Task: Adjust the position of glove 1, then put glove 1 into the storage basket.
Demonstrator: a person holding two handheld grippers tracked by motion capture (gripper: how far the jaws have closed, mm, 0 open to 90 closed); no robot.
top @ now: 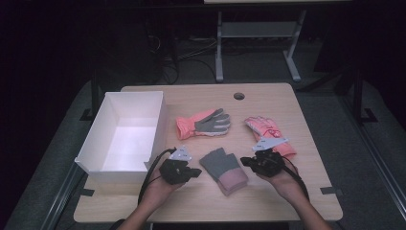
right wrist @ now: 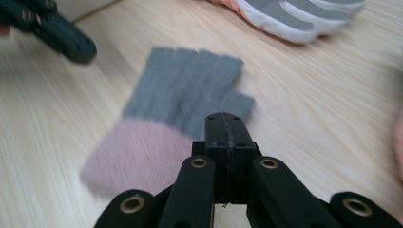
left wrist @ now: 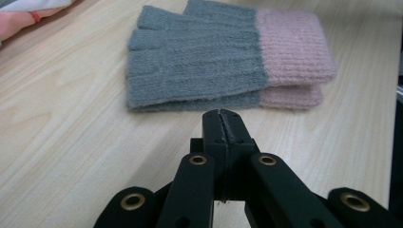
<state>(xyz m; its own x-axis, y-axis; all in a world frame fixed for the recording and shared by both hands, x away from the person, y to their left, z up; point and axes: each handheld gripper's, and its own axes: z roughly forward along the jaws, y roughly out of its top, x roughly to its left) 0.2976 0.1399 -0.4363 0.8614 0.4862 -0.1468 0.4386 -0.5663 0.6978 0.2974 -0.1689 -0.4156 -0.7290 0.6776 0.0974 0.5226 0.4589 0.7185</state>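
A pair of grey knit fingerless gloves with pink cuffs (top: 223, 168) lies stacked near the table's front middle. My left gripper (top: 196, 171) sits just left of the pair, shut and holding nothing; in the left gripper view its tips (left wrist: 222, 116) point at the grey finger ends (left wrist: 199, 66), a short gap away. My right gripper (top: 245, 161) sits just right of the pair, also shut and holding nothing. In the right gripper view its tips (right wrist: 223, 118) hover by the gloves (right wrist: 176, 114), with the left gripper (right wrist: 71, 42) at the top left.
A white open box (top: 95, 158) stands at the table's left side. An orange glove with a grey palm (top: 203, 123) lies behind the knit pair. A pink glove (top: 263, 127) lies at the right, behind my right gripper. A cable hole (top: 239, 96) is at the far edge.
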